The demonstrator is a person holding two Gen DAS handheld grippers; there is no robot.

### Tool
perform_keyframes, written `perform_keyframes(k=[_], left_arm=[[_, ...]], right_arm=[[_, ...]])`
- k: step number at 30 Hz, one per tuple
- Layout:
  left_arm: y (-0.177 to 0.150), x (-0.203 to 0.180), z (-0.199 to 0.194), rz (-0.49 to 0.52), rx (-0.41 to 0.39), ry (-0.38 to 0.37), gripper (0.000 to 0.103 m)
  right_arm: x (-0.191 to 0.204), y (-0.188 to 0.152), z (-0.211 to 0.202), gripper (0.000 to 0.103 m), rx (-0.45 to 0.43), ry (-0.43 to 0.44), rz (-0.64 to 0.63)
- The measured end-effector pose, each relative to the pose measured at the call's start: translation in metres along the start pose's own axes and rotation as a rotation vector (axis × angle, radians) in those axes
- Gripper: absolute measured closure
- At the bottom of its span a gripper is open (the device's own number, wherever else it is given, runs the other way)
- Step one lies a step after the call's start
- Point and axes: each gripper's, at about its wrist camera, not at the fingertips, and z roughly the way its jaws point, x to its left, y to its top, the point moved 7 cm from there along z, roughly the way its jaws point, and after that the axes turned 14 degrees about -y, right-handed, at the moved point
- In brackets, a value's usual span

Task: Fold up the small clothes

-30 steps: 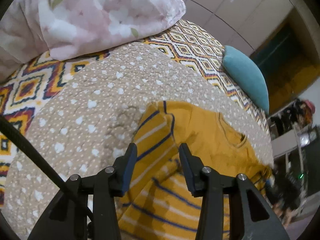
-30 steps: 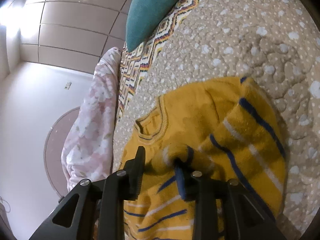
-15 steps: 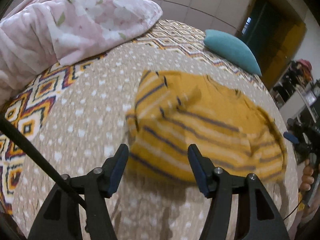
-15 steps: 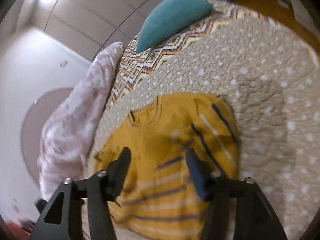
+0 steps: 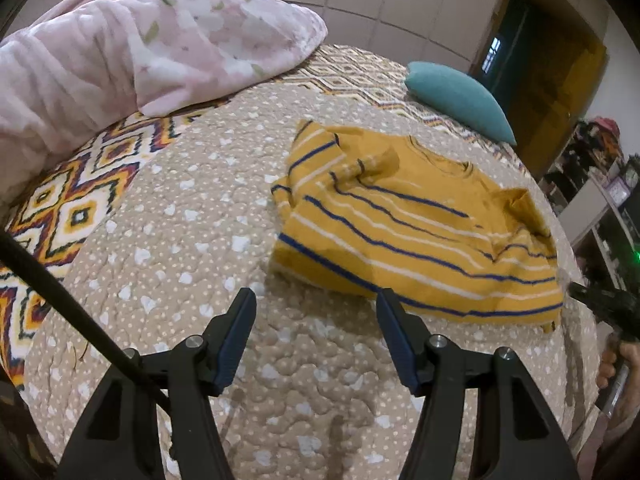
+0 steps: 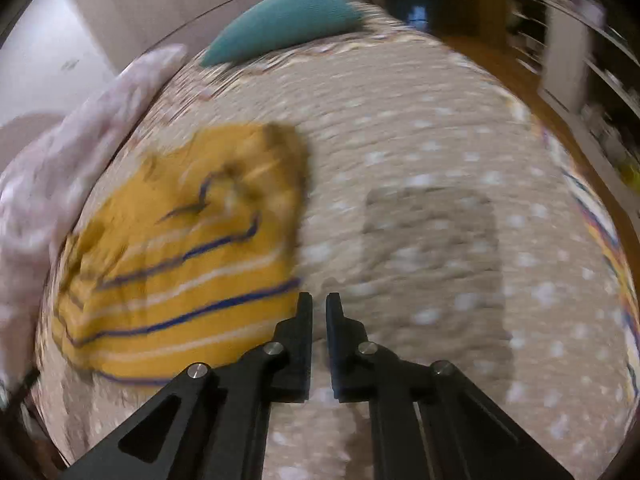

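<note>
Knitted striped sweater [image 5: 404, 224], quilted matt bedspread [image 5: 192, 240], fleecy blanket [image 5: 132, 52], woven cushion [image 5: 456, 98]

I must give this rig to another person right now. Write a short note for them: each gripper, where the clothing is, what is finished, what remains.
Left gripper: fingers apart, nothing between them, above the dotted quilt just short of the sweater; its jaws have just been opening.
Right gripper: fingers nearly together, empty, beside the sweater's near corner; its jaws have just been closing.
Yellow striped sweater: lying free on the quilt, sleeves already folded in over the body, somewhat rumpled.
Done: sleeve folds.
Left: probably fold the body in half, then smooth it.
Nearby: pink blanket and teal pillow behind.
</note>
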Motion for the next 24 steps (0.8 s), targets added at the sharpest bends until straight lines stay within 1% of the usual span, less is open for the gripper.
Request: perform_keyframes(k=[1,2,4,6,7,8,9,10,11,13,14,15,16,17,18,19,20,21,22,23,24], left_arm=[[0.002,0.002,0.001,-0.011,-0.012,-0.001,0.035],[0.003,0.003,0.003,-0.021,-0.02,-0.005,0.034],[0.005,0.004,0.01,-0.045,-0.034,-0.025,0.034],[0.005,0.004,0.018,-0.059,-0.044,-0.048,0.034],[0.005,0.004,0.022,-0.055,-0.05,-0.054,0.033],[0.005,0.004,0.025,-0.046,-0.055,-0.056,0.033],[0.005,0.004,0.027,-0.034,-0.062,-0.055,0.033],[0.005,0.004,0.03,-0.021,-0.069,-0.055,0.032],[0.005,0.005,0.033,-0.006,-0.074,-0.058,0.032],[0.005,0.006,0.039,0.019,-0.08,-0.07,0.032],[0.005,0.007,0.039,0.028,-0.085,-0.077,0.032],[0.005,0.008,0.039,0.035,-0.095,-0.084,0.032],[0.005,0.01,0.039,0.041,-0.11,-0.09,0.032],[0.006,0.012,0.038,0.042,-0.122,-0.093,0.031],[0.006,0.014,0.038,0.036,-0.126,-0.098,0.031],[0.008,0.015,0.036,0.025,-0.125,-0.115,0.031],[0.01,0.014,0.033,0.016,-0.124,-0.145,0.031],[0.013,0.013,0.029,0.012,-0.132,-0.172,0.031],[0.017,0.013,0.022,0.012,-0.152,-0.184,0.031],[0.019,0.013,0.016,0.015,-0.174,-0.185,0.028],[0.021,0.014,0.01,0.017,-0.202,-0.18,0.024]], right_arm=[[0.001,0.002,-0.016,0.092,-0.028,0.03,-0.002],[0.004,0.002,-0.024,0.092,-0.043,0.034,-0.016],[0.02,0.003,-0.043,0.092,-0.071,0.038,-0.075],[0.046,0.005,-0.053,0.092,-0.081,0.068,-0.127],[0.062,0.007,-0.054,0.089,-0.081,0.084,-0.156],[0.074,0.009,-0.055,0.082,-0.083,0.084,-0.181],[0.091,0.012,-0.052,0.077,-0.097,0.062,-0.226],[0.107,0.014,-0.049,0.067,-0.114,0.036,-0.261],[0.12,0.019,-0.042,0.066,-0.112,0.025,-0.288],[0.145,0.027,-0.016,0.068,-0.017,0.088,-0.319],[0.152,0.031,-0.004,0.077,0.018,0.098,-0.318],[0.156,0.035,0.011,0.08,0.047,0.076,-0.323],[0.156,0.047,0.034,0.081,0.061,0.002,-0.329],[0.154,0.055,0.045,0.081,0.061,-0.047,-0.326],[0.147,0.068,0.06,0.081,0.055,-0.127,-0.313],[0.136,0.082,0.074,0.084,0.055,-0.208,-0.277],[0.129,0.092,0.08,0.084,0.057,-0.249,-0.229],[0.126,0.103,0.076,0.084,0.034,-0.244,-0.166],[0.13,0.109,0.067,0.084,-0.005,-0.226,-0.138],[0.139,0.112,0.053,0.079,-0.051,-0.19,-0.128],[0.158,0.112,0.036,0.079,-0.084,-0.122,-0.141]])
